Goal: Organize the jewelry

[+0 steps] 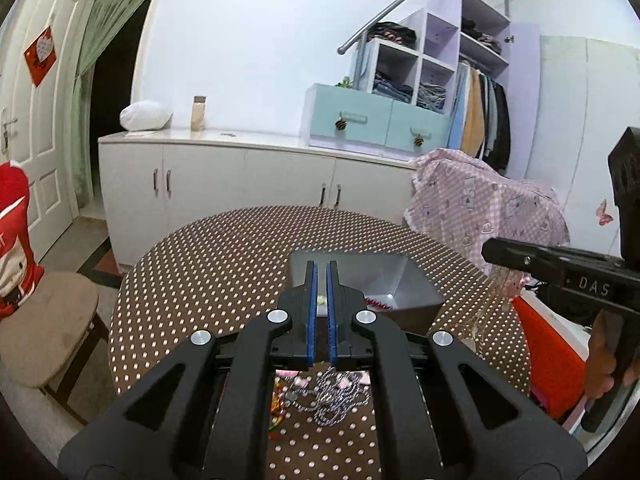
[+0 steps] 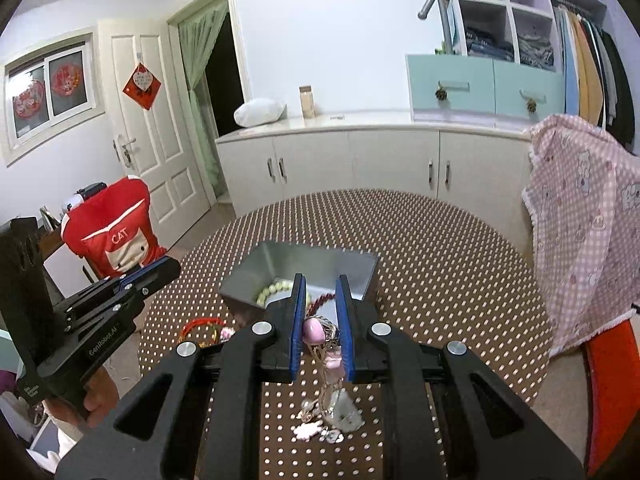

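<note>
Polka-dot round table (image 2: 440, 264) before white cabinets (image 2: 360, 160); left tongs (image 1: 322, 268) empty, pinched together; right tongs (image 2: 320, 284) gripping a pink-beaded necklace (image 2: 314, 330).

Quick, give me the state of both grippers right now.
Left gripper: closed, holding nothing.
Right gripper: closed on a pink charm necklace, which dangles above the table.

1. In the left wrist view, the left gripper (image 1: 322, 266) covers part of the grey metal box (image 1: 400, 280); only a scrap of red beads (image 1: 374, 302) shows beside the right finger.
2. Below its fingers, the linkage hides part of the twisted chain (image 1: 332, 396).
3. In the right wrist view, the pink charm string (image 2: 332, 360) is partly hidden between the right gripper (image 2: 321, 280) fingers; its lower charms are too small to name.
4. The red cord bracelet (image 2: 200, 326), left of those fingers, is partly covered.
</note>
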A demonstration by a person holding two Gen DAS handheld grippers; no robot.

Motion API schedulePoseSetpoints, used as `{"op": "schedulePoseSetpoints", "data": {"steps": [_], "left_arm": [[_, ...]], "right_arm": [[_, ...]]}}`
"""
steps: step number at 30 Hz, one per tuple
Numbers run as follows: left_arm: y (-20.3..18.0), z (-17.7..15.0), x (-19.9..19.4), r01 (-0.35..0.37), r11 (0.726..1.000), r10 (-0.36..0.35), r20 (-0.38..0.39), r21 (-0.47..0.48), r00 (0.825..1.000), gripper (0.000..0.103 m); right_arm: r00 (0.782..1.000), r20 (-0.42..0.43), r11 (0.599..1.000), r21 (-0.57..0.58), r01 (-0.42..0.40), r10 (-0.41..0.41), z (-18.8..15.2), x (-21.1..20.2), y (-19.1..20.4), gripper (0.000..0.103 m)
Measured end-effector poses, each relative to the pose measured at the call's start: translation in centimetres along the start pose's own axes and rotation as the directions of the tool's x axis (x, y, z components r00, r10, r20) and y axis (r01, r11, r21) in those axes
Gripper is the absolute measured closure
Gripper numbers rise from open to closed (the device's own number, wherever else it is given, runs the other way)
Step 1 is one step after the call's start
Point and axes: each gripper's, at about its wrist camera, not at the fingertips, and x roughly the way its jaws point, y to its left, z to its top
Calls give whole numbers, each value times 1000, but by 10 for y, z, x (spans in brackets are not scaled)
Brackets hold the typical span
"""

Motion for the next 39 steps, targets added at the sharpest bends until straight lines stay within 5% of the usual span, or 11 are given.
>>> {"op": "schedulePoseSetpoints", "data": {"steps": [11,25,31,39], "left_arm": [[0,36,0,100,995,-100,17,16,995,98],[39,8,4,72,995,-77,-67,-76,995,98],[62,-27,14,-20,997,7,-170,-74,985,98],[80,-63,40,-100,992,68,-337,-78,939,97]], "right_arm": [[998,57,999,-36,14,-12,24,-10,-1,89],[1000,29,1000,-4,12,-12,11,-6,-9,89],[994,-94,998,32,59,-56,-26,16,-28,89],[970,-237,995,55,78,-63,-69,48,-35,89]]}}
